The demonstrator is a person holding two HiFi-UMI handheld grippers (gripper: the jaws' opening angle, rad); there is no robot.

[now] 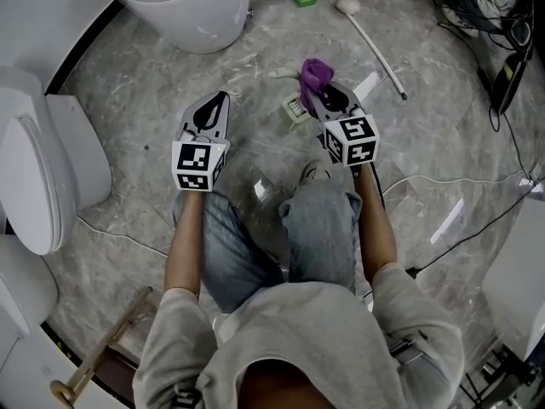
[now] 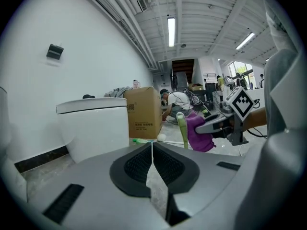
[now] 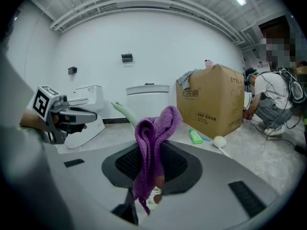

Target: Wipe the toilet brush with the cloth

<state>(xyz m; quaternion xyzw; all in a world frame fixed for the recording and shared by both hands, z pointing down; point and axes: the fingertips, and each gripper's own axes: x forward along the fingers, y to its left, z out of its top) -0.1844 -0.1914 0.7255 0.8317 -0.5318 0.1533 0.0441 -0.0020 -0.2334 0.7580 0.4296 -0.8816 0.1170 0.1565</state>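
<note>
Grey marble floor (image 1: 170,66) ringed by white toilets (image 1: 183,7). Left hand-held gripper (image 1: 221,100) pressed together on nothing (pads meeting edge to edge). Right hand-held gripper (image 1: 322,94) clamped on the purple cloth (image 1: 313,73), just beside the pale-green toilet brush (image 1: 294,109) standing on the floor.

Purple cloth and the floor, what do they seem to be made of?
The purple cloth looks like soft terry or microfibre, matte: ribbed texture, limp folds. The floor looks like polished marble or marble-look tile: grey veining, slight sheen.
</note>
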